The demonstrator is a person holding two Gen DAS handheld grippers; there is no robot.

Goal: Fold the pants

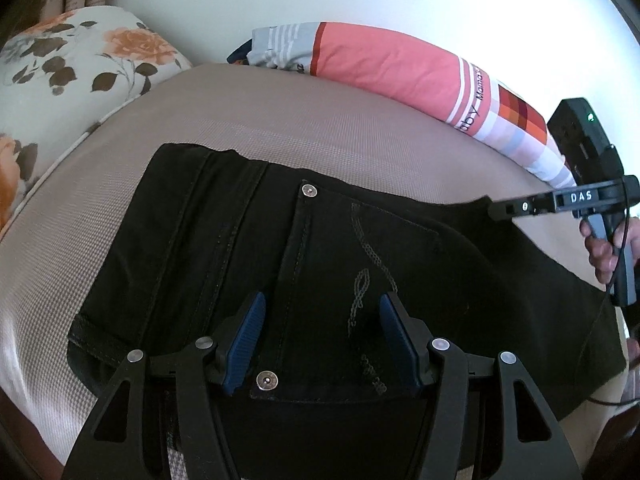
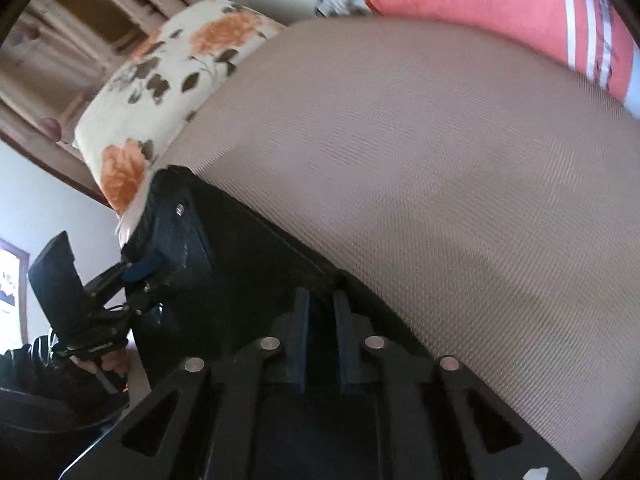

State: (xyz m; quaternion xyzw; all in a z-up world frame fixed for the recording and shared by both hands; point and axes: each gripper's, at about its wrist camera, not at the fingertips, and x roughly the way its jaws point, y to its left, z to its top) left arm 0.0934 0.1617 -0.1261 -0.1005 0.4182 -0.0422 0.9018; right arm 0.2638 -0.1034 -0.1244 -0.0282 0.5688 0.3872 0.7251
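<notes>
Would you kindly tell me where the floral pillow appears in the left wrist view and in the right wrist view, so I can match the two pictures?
Left wrist view: the floral pillow sits at the upper left, beyond the black pants.
Right wrist view: the floral pillow runs diagonally through the upper left, above the pants.
Shared landmark: the pink striped pillow at the bed's far edge.

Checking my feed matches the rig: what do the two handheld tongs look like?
Both tongs are black, with triangular cut-outs in the linkage arms and silver rivets. The left tongs carry ribbed blue pads. The right tongs bear a white "DAS" label, a green light on the black box above, a grey handle and a thin black cable.
</notes>
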